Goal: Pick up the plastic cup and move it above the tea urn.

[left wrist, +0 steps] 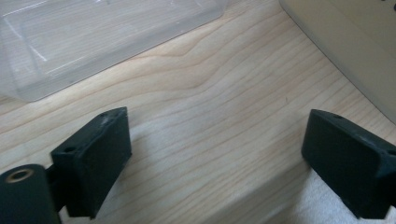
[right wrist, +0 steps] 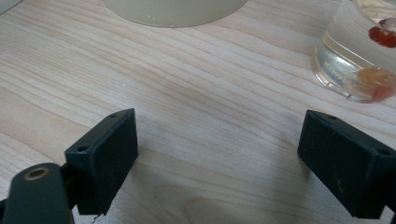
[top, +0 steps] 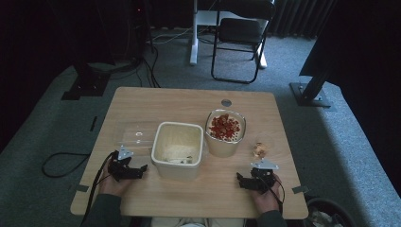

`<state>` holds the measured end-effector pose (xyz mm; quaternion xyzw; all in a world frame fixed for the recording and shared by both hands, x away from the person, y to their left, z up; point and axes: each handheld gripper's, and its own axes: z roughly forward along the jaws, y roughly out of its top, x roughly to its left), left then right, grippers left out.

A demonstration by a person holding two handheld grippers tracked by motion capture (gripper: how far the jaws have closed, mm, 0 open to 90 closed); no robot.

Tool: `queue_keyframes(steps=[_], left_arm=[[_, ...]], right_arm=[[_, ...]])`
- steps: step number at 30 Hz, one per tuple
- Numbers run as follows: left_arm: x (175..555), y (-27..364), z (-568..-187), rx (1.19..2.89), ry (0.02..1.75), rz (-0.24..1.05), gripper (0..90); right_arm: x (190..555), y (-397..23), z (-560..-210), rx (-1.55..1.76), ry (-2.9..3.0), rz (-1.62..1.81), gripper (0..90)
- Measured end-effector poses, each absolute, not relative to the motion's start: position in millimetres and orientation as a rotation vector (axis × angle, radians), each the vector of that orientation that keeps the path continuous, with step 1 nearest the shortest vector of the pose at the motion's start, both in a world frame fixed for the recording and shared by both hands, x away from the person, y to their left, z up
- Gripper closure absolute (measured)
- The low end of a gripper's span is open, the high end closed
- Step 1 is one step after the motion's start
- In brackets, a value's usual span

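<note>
The square tub (top: pixel 178 150), cream-coloured and nearly empty, sits on the desk (top: pixel 189 101) just off to the side of the left claw (top: pixel 139 169), close to it but not touching. In the left gripper view the tub's pale wall (left wrist: pixel 355 51) runs along the far right, beyond the right-hand jaw. Ahead of that claw and to the other side lies a clear plastic lid (top: pixel 136 134), flat on the wood; its see-through edge (left wrist: pixel 93 42) shows just past the jaws. The left claw (left wrist: pixel 215 158) stands wide apart with nothing between the jaws but bare desk, and a hand holds it low at the near edge.

The right claw (top: pixel 242 180) is held the same way at the near right of the desk, jaws wide apart and empty (right wrist: pixel 217 161). Ahead of it stands a round tub (top: pixel 225 132) filled with small red pieces; the bottom of that tub (right wrist: pixel 175 11) shows straight beyond the jaws, well clear of them. Ahead and to the right of this claw is a small clear cup (top: pixel 259 149) with a few reddish bits in it, seen close in the right gripper view (right wrist: pixel 357 56), near the right-hand jaw but apart from it.

The two tubs stand side by side, between the two claws and farther from the person.
</note>
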<state>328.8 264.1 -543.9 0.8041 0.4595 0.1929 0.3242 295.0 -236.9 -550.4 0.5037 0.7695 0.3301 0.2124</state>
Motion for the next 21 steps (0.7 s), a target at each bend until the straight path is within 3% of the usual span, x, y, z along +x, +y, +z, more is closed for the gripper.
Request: queue_keyframes(steps=[1,15,21], left_arm=[[327.9,265.8,-543.1,2.109,1.211,0.508,15.8],[322.2,276.2,-537.8,2.126,1.263,0.498,23.8],[320.3,282.3,-531.8,2.163,1.270,0.460,36.7]], right_arm=[[294.9,-236.9,-550.3,1.401,2.136,0.916,11.8],[294.3,-236.4,-550.4,1.405,2.129,0.915,11.9],[294.3,-236.3,-550.4,1.407,2.128,0.915,11.9]])
